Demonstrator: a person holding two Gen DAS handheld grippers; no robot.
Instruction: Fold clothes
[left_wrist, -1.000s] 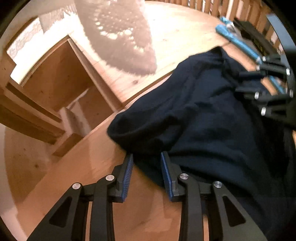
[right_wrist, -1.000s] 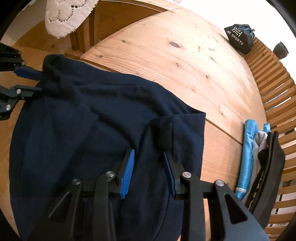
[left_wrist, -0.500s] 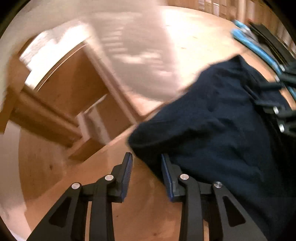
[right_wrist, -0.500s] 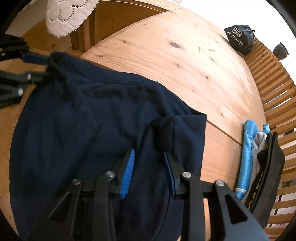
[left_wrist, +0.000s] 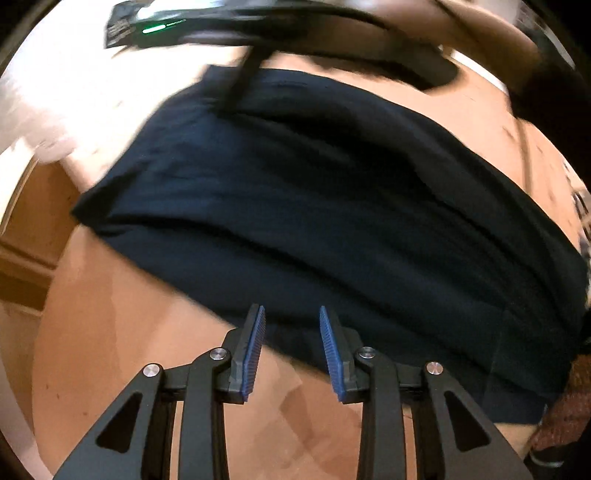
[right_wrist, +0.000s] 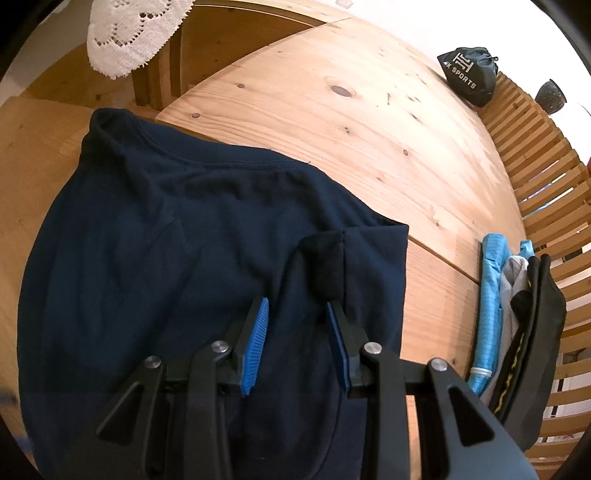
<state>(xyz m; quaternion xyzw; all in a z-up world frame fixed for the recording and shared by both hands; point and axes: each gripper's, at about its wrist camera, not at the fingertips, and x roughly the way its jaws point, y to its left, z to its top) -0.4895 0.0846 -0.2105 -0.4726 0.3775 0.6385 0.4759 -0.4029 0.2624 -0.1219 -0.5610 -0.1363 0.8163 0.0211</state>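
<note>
In the right wrist view, the right gripper (right_wrist: 297, 325) pointed down over the shirt (right_wrist: 177, 266), its blue pads (right_wrist: 255, 347) parted by a narrow gap with only flat cloth under them, pressing on nothing. Just past the tips a short fold of the shirt stood up. The navy shirt lay spread on the table (right_wrist: 332, 122), collar toward the far left edge. To the right, a pile of folded clothes (right_wrist: 517, 314) sat by a slatted rail (right_wrist: 546, 177). Farther off lay a dark bag (right_wrist: 469, 74) and a lace cloth (right_wrist: 133, 33).

In the blurred left wrist view, the left gripper (left_wrist: 291, 343) hung at the shirt's (left_wrist: 314, 206) near edge, jaws narrowly parted with nothing between them. Beyond the shirt, the right gripper (left_wrist: 243, 77) reached down to its far edge.
</note>
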